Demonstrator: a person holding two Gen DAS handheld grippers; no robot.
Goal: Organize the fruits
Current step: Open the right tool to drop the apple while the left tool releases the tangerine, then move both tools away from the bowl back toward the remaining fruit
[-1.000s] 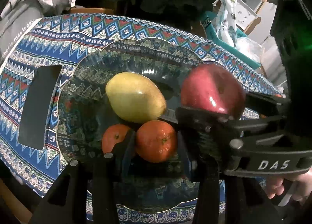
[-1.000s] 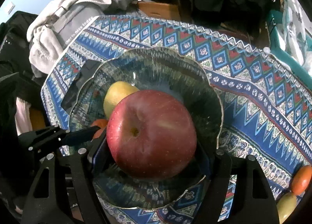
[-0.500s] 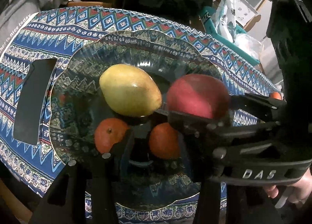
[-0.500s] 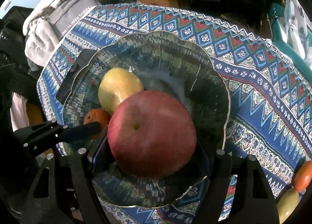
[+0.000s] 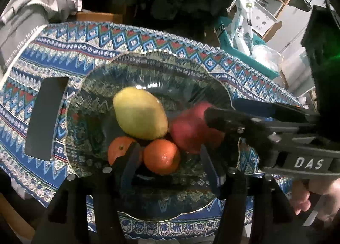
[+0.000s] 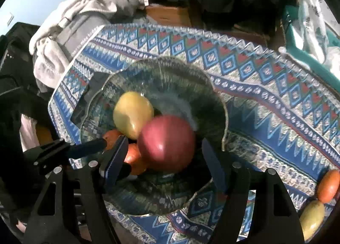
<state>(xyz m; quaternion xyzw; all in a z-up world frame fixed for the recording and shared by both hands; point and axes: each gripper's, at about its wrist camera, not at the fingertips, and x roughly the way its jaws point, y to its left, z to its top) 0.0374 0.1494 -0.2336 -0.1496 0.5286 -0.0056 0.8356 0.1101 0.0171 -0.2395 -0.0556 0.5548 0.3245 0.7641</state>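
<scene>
1. A glass bowl [image 5: 89,103] stands on a desk covered by a patterned blue cloth [image 5: 127,37].
2. The bowl holds 4 fruits: a yellow-green mango [image 5: 140,114], a red apple [image 6: 166,143] and 2 oranges, 1 on the left [image 5: 119,151] and 1 nearer the middle [image 5: 161,156].
3. The mango lies toward the bowl's centre; the apple lies just beside it, and both oranges lie in front of it.
4. The left gripper [image 5: 170,165] is above the near side of the bowl. Its fingers stand apart and are opening; the middle orange lies between them, and the pads do not press on it.
5. The right gripper [image 6: 162,159] is above the apple. Its fingers are closing yet stand apart, clear of the apple on both sides; the apple is blurred.
6. A dark flat rectangular object [image 5: 45,116] lies on the cloth, left of the bowl.
7. In the right wrist view, 1 more orange fruit [image 6: 328,185] and 1 more yellow-green fruit [image 6: 312,218] lie on the cloth, well apart from the bowl.
8. A hand [image 5: 314,197] grips the right gripper's handle.
</scene>
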